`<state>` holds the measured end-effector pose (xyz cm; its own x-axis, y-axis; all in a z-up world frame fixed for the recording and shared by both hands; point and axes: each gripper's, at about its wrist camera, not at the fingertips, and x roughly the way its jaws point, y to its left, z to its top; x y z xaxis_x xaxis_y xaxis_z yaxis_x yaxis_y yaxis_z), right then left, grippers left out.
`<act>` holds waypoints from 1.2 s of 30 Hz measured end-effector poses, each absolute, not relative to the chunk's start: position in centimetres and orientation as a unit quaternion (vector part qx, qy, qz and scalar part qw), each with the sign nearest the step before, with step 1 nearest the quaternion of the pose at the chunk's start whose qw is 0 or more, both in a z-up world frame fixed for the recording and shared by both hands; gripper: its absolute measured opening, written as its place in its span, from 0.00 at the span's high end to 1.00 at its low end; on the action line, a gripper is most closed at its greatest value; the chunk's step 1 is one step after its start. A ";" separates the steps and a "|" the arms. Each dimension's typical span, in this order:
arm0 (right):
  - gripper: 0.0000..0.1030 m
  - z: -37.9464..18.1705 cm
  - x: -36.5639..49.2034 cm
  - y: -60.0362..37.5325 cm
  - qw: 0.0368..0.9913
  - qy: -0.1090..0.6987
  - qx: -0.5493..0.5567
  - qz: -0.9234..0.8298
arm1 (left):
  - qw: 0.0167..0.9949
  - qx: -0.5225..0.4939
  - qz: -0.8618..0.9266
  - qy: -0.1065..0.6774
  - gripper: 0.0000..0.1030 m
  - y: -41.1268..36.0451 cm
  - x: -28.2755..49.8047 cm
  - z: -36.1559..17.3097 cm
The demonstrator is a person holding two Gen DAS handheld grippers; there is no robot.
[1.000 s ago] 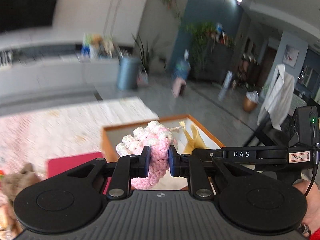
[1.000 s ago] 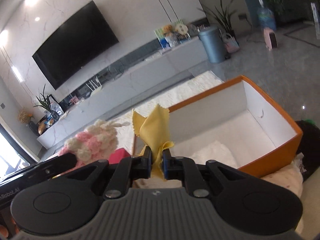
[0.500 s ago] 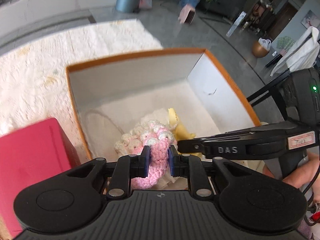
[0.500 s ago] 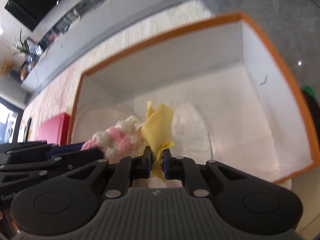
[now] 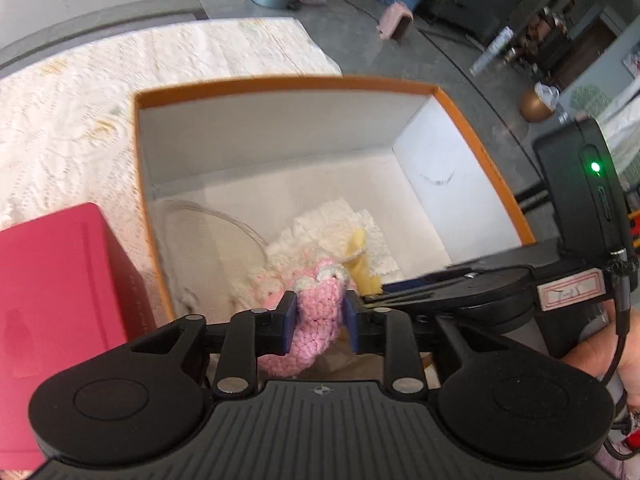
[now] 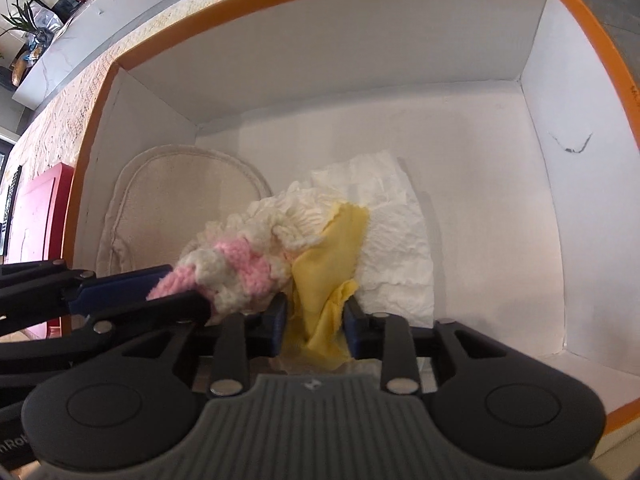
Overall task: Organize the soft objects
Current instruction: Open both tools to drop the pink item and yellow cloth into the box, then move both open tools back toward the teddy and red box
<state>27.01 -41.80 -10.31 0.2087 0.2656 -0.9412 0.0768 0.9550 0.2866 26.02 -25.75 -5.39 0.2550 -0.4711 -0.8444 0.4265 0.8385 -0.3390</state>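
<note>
Pink knit (image 5: 316, 316) and yellow cloth (image 6: 326, 276) could both snag on the blue pads and get dragged back out of the orange box (image 5: 280, 85) if the grippers lift before they're fully clear, imo. Left gripper (image 5: 319, 318) is partway apart and opening, knit between the pads, seemingly loose now. Right gripper (image 6: 316, 326) is doing the same, cloth slack in the gap. Both sit low inside the box, near side, beside the white tissue (image 6: 394, 236).
</note>
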 end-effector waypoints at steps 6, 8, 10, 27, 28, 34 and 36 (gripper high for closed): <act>0.38 -7.0 25.5 -42.3 0.788 0.603 0.112 0.049 | 0.819 -0.108 -0.296 0.478 0.35 -22.1 23.8 -3.0; 0.30 -5.5 24.6 -42.3 0.798 0.593 0.102 0.035 | 0.830 -0.120 -0.291 0.461 0.34 -20.9 22.7 -2.0; 0.26 -4.3 23.6 -41.8 0.808 0.581 0.090 0.027 | 0.837 -0.125 -0.294 0.444 0.34 -19.6 21.4 -1.0; 0.09 2.7 9.3 -26.4 0.957 0.287 0.039 0.026 | 0.952 -0.007 -0.207 0.227 0.29 -7.9 6.3 3.6; 0.09 2.4 8.8 -25.2 0.960 0.274 0.038 0.033 | 0.952 -0.011 -0.201 0.228 0.29 -7.0 6.0 3.2; 0.10 -0.1 7.3 -18.7 0.970 0.234 0.013 0.066 | 0.954 -0.025 -0.154 0.257 0.30 -2.3 4.4 1.2; 0.12 -1.0 7.4 -17.2 0.969 0.236 0.022 0.074 | 0.954 -0.042 -0.137 0.265 0.30 -0.2 4.0 0.4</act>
<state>7.42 -17.22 -1.05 0.8777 0.1540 -0.4539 -0.1330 0.9880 0.0782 4.02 -0.22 0.38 0.8220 -0.2836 -0.4939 0.2385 0.9589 -0.1536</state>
